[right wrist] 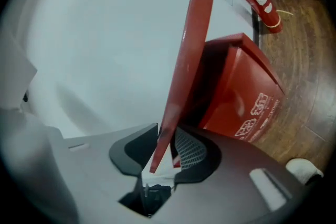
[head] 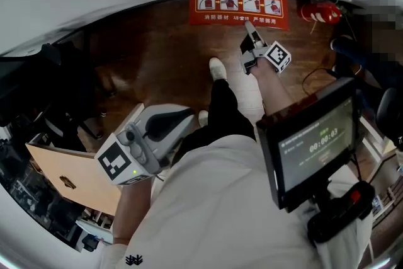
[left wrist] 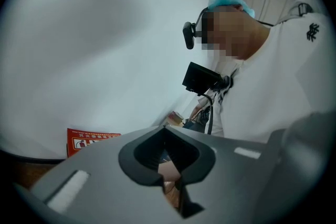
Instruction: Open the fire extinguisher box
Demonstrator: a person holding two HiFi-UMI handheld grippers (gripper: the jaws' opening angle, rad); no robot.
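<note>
The fire extinguisher box's red lid (head: 239, 3) stands raised against the white wall, its pictogram face toward me. My right gripper (head: 250, 27) reaches out to the lid's lower edge. In the right gripper view the lid (right wrist: 185, 65) runs edge-on between the jaws of the right gripper (right wrist: 165, 150), which is shut on it. The red box body (right wrist: 239, 89) sits behind on the wooden floor. My left gripper (head: 179, 118) hangs low by my left leg, away from the box. In its own view the left gripper (left wrist: 170, 178) has its jaws together with nothing in them, and the lid (left wrist: 89, 140) shows far off.
A red fire extinguisher (head: 320, 11) lies on the floor by the wall, right of the box. Another person's legs and dark shoes (head: 352, 50) stand at the far right. A screen (head: 315, 148) hangs at my chest. A cardboard box (head: 69, 176) sits at my left.
</note>
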